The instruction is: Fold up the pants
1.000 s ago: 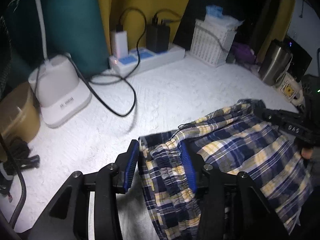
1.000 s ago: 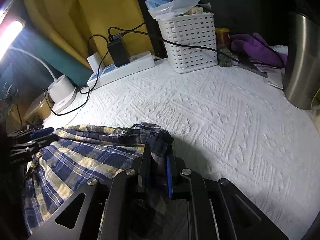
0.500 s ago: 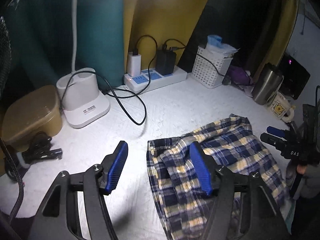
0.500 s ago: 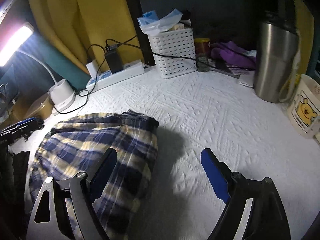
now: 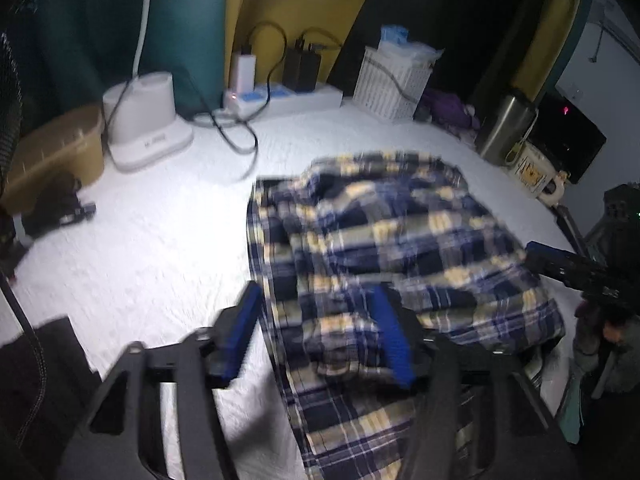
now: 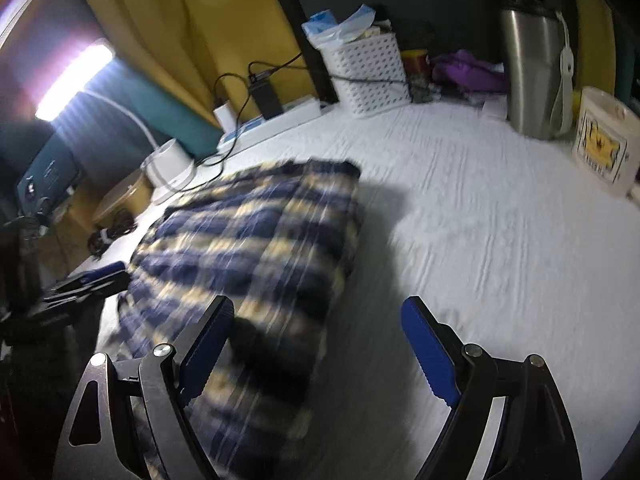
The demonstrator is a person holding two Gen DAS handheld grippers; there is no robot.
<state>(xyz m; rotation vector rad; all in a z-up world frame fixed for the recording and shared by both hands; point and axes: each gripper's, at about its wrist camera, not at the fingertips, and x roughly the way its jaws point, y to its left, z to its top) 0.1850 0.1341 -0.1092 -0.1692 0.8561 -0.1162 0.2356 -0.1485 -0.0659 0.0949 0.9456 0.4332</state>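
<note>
Blue-and-yellow plaid pants (image 5: 384, 240) lie bunched in a folded heap on the white textured cover (image 5: 152, 248). My left gripper (image 5: 316, 324) hovers over their near left edge. Its jaws are closing, the cloth shows between the blue pads (image 5: 240, 320), and I see no pad pressing on it. In the right wrist view the pants (image 6: 248, 240) lie left of centre. My right gripper (image 6: 318, 336) stands wide open over their near right edge, holding nothing. Each gripper also shows at the border of the other's view: the right gripper (image 5: 568, 268) and the left gripper (image 6: 92, 276).
Along the back stand a white lamp base (image 5: 144, 120), a power strip with chargers and cables (image 5: 288, 98) and a white basket (image 5: 392, 80). A steel tumbler (image 6: 532, 68) and a printed mug (image 6: 604, 144) stand at the right. A brown box (image 5: 56, 152) sits at the left.
Both grippers have let go of the pants' far edge and drawn back toward the near side. The right jaws opened wide; the left opened, then narrowed. The pants lie folded over.
</note>
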